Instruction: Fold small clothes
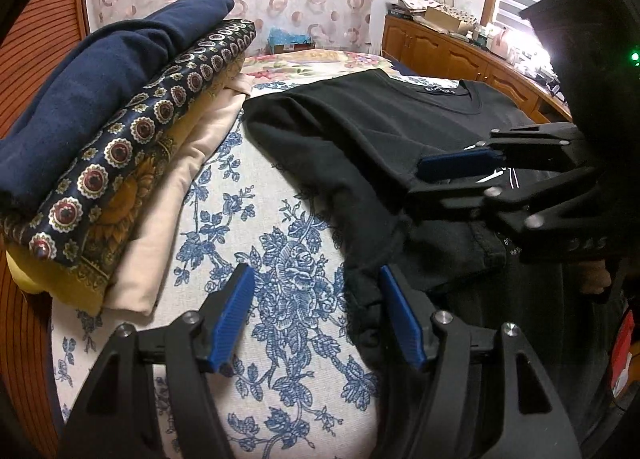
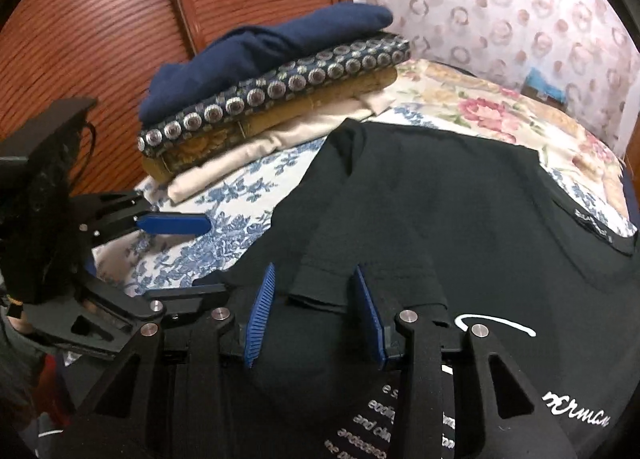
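Since the black T-shirt (image 2: 460, 199) lies flat on the bed (image 1: 256, 227), collar toward the far end and one sleeve (image 2: 360, 259) already folded across the chest, that sleeve's cuff sits just ahead of the right gripper (image 2: 316, 315), between its open, empty jaws. Nearer the shirt's side edge, the left gripper (image 1: 316, 315) (jaws also open, empty) hangs over the floral sheet. A stack of folded clothes (image 1: 112, 139) sits beyond, by a wooden shutter door (image 2: 160, 11).

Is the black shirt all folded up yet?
Not yet. The black T-shirt lies mostly spread on the bed, collar showing, with only one sleeve folded inward.
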